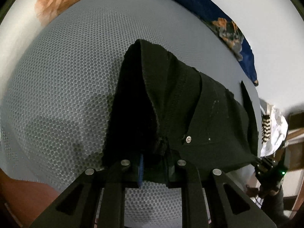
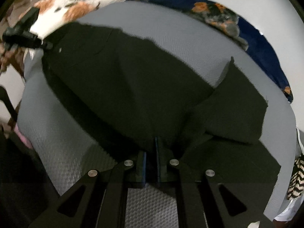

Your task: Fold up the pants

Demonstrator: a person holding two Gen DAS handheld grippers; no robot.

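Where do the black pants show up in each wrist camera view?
Left wrist view: black pants right of centre, pinched in the left tongs.
Right wrist view: pants fill the middle, pinched in the right tongs.
Shared landmark: blue floral cloth at upper right.

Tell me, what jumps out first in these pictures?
The black pants, lifted in a dark drape over the grey honeycomb mat. Each claw is shut on an edge of them: the left claw near the silver snap button, the right claw further along. A blue floral cloth lies behind.
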